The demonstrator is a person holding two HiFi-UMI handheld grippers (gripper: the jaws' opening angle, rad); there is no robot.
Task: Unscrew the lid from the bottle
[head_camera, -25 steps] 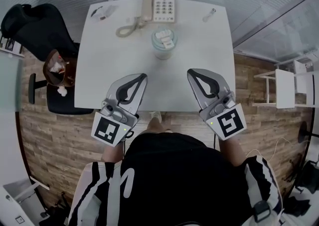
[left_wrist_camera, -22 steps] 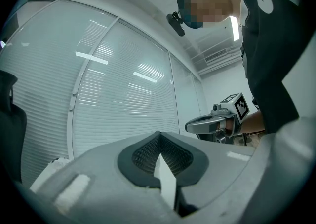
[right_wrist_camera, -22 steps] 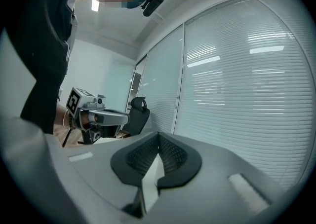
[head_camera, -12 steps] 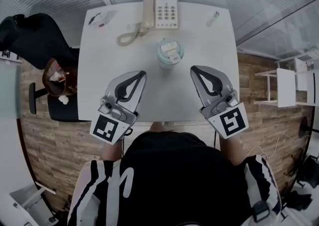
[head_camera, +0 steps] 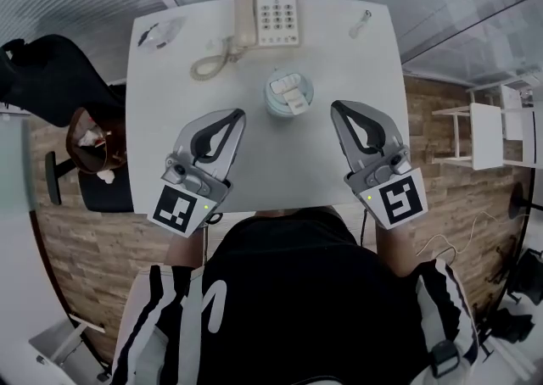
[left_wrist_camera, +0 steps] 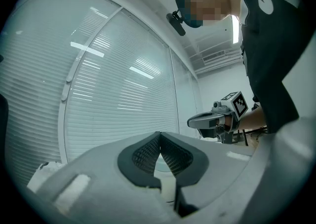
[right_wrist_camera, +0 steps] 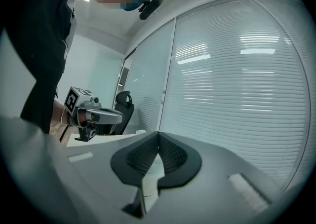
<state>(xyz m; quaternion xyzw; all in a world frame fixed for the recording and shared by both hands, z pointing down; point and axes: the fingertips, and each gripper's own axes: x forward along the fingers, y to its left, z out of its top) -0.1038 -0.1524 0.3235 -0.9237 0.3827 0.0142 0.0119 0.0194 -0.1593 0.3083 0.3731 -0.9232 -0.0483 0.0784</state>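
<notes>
In the head view a pale green bottle [head_camera: 288, 95] with a white flip lid stands upright in the middle of the white table [head_camera: 161, 112]. My left gripper [head_camera: 239, 113] is held level over the table just left of it, jaws shut and empty. On the bottle's other side my right gripper [head_camera: 336, 107] is also shut on nothing. Neither touches the bottle. In the left gripper view my left gripper [left_wrist_camera: 159, 134] has its pads together, and a pale sliver of the bottle [left_wrist_camera: 167, 181] shows behind them. My right gripper [right_wrist_camera: 158, 133] looks the same in its own view.
A white telephone [head_camera: 270, 8] with a coiled cord [head_camera: 208, 59] sits at the table's far edge. A small packet [head_camera: 159, 33] lies far left, a small object [head_camera: 360, 23] far right. A black chair [head_camera: 51, 78] with a brown bag [head_camera: 89, 142] stands left of the table.
Both grippers have moved forward over the table, and the bottle now sits between their tips. Their jaws stayed shut.
</notes>
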